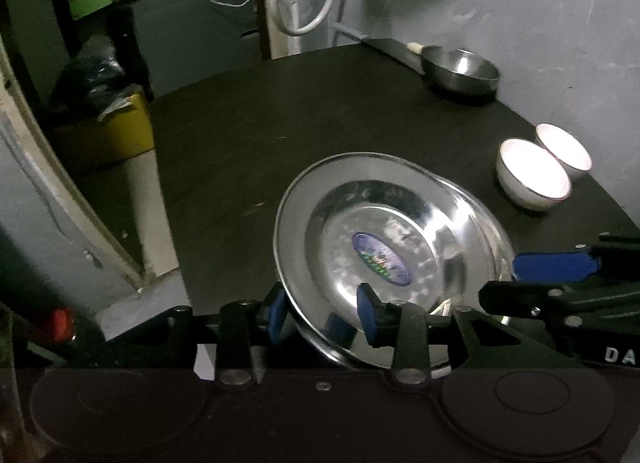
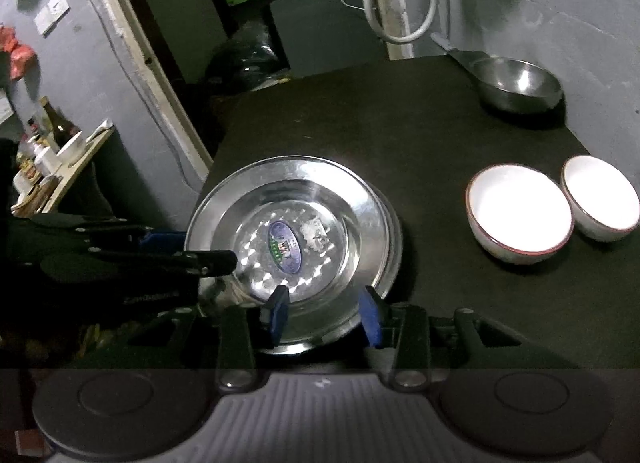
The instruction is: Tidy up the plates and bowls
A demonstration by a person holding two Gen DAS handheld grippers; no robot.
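A steel plate point(image 1: 394, 223) with a blue oval sticker sits tilted at the near edge of the black table point(image 1: 260, 135), on top of another steel plate whose rim shows under it point(image 2: 394, 239). My left gripper point(image 1: 322, 313) straddles the top plate's near-left rim, one blue pad under it and one inside, jaws partly closed on it. My right gripper point(image 2: 324, 315) is open over the plate's point(image 2: 288, 231) near rim. Two white bowls point(image 2: 520, 215) point(image 2: 600, 197) stand side by side to the right. A steel bowl point(image 2: 518, 83) stands at the far right by the wall.
The table's point(image 2: 400, 135) left edge drops to a doorway and floor. A yellow box point(image 1: 108, 131) sits on the floor to the left. A grey wall runs along the table's right side. A shelf with bottles point(image 2: 52, 151) stands far left.
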